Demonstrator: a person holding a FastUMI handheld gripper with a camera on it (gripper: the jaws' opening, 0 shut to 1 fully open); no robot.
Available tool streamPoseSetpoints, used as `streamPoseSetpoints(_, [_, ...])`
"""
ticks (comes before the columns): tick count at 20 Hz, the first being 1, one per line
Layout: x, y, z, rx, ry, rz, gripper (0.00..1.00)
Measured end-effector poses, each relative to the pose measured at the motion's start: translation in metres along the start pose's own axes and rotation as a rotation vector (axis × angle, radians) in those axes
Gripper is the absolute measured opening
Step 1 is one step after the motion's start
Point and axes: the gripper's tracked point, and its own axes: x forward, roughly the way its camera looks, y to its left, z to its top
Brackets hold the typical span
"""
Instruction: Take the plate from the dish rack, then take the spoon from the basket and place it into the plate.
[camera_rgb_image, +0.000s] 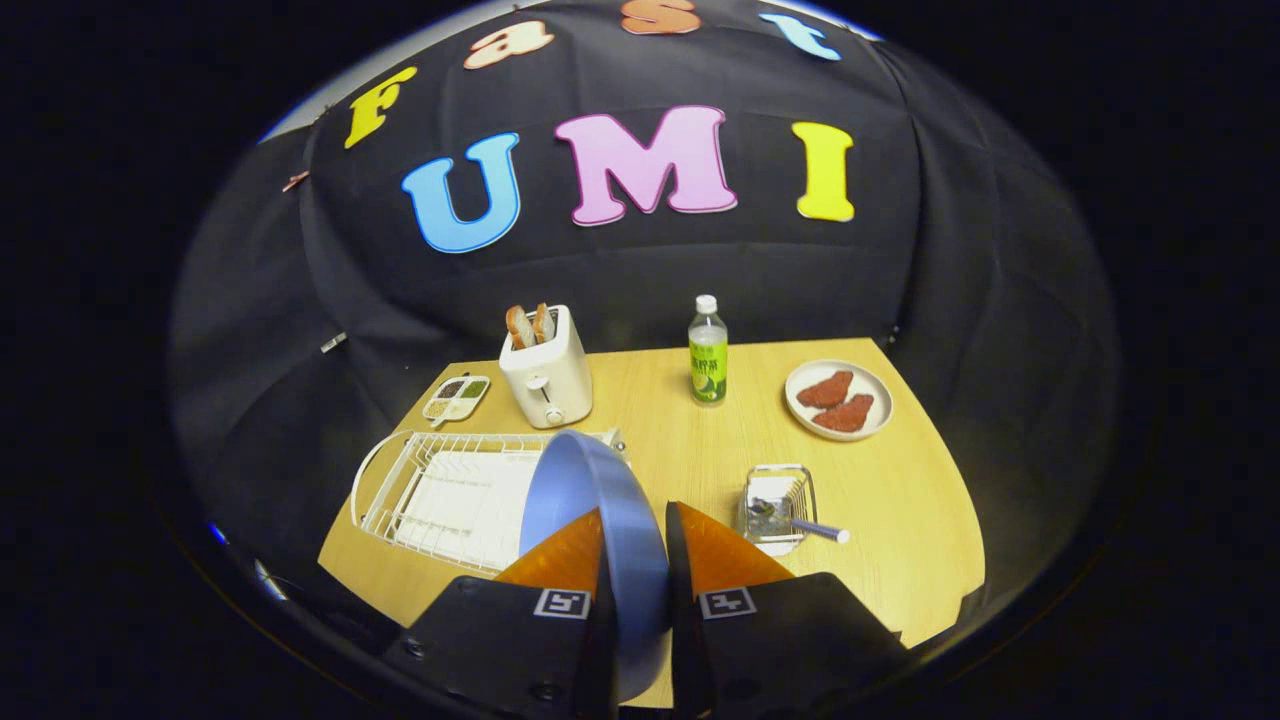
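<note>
Rack (440, 495), white wire, lay at the worktop's (900, 500) left edge. Right of it we saw the blue plate (590, 500) on edge, pinched between the orange fingers (560, 555) of our gripper (635, 545), raised above the rack's right end. Farther right, the metal basket (778, 505) held the spoon (800, 522), handle jutting rightward.

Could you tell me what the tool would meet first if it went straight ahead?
The tool, shut on the blue plate, likely meets the toaster first, beyond the rack's corner; depth is uncertain.
</note>
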Motion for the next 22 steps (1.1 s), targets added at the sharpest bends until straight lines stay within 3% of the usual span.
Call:
streamPoseSetpoints(4, [-0.011,-0.036,-0.053,0.139,0.080,0.039,0.25])
streamPoseSetpoints(10, [0.008,-0.089,-0.106,0.313,0.166,0.058,0.25])
streamPoseSetpoints(18, [0.058,-0.135,-0.142,0.374,0.278,0.106,0.25])
streamPoseSetpoints(22, [0.072,-0.143,-0.160,0.330,0.312,0.148,0.26])
